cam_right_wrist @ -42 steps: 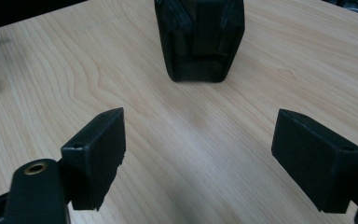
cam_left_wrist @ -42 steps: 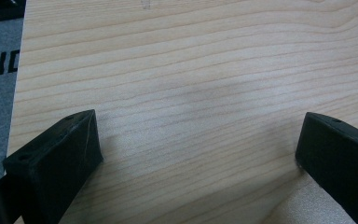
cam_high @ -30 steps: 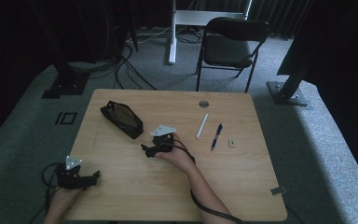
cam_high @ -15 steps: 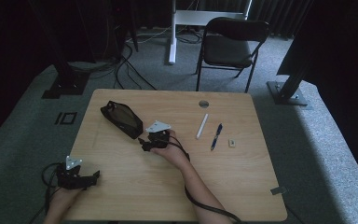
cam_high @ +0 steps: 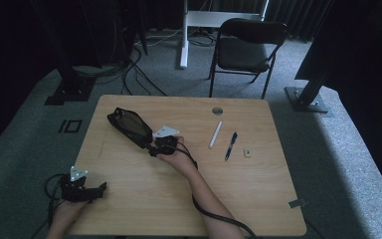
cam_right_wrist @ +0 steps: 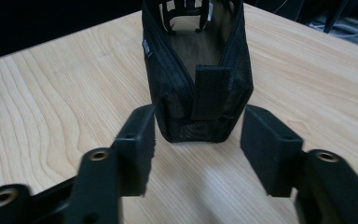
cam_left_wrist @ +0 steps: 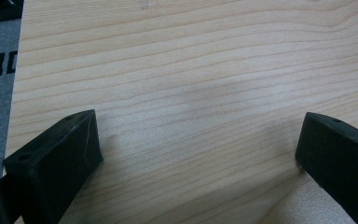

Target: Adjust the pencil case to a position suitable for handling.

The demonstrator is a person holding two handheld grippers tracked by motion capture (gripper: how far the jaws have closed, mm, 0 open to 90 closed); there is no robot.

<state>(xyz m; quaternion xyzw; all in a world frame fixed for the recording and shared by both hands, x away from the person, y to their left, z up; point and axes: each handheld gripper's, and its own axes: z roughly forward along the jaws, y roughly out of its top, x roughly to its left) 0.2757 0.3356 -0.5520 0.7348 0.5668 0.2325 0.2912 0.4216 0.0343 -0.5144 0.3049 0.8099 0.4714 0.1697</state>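
The left tool (cam_high: 99, 189) rests near the desk's (cam_high: 258, 199) near left corner, well apart from the black pouch (cam_high: 129, 127), its jaws spread wide over bare wood, released. The pouch lies open on the left half of the desk. Just right of it, the right tool (cam_high: 151, 149) sits at the pouch's near end; its jaws have just been closing and flank that end without pressing it. Farther right of the pouch lie a white stick (cam_high: 215, 134), a blue pen (cam_high: 230, 145) and a small white piece (cam_high: 247, 152).

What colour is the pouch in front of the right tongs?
Black: a mesh-sided pouch with its top open. The right gripper view shows it best.
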